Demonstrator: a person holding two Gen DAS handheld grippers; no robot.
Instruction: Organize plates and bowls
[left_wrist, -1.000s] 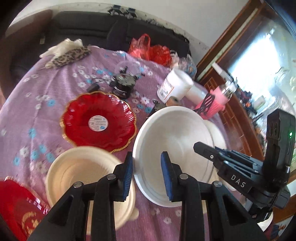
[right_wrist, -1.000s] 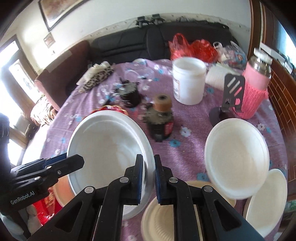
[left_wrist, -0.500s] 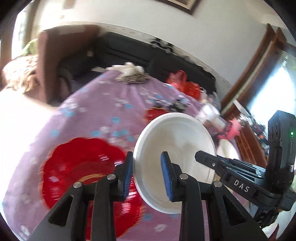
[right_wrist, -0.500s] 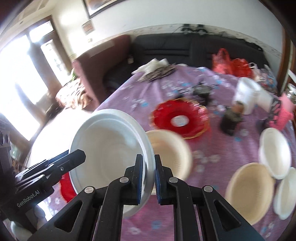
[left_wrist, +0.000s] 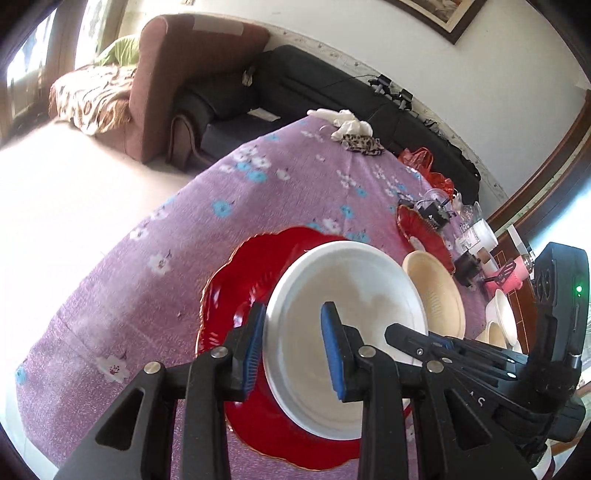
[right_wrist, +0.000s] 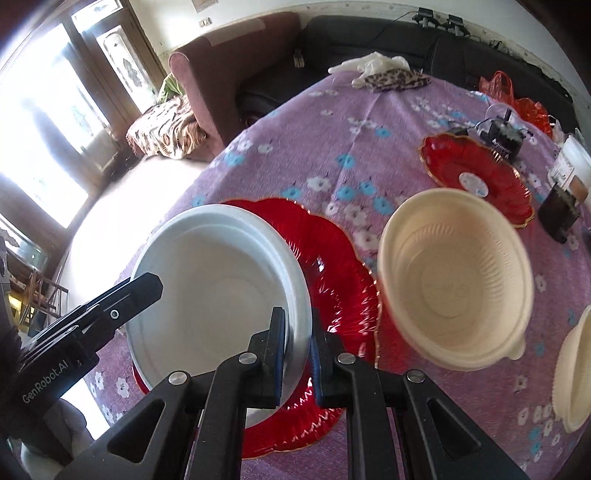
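Placement step: right gripper (right_wrist: 297, 354) clamps the white plate (right_wrist: 218, 280) rim above the red plate (right_wrist: 332, 280) near the table's edge. Left gripper (left_wrist: 291, 350) straddles the opposite rim, jaws apart. Next: lower level, then release.

Much of the scalloped red plastic plate (right_wrist: 332, 280) is covered by the white foam plate (right_wrist: 218, 291); a cream bowl (right_wrist: 574, 373) is cropped at the right edge.
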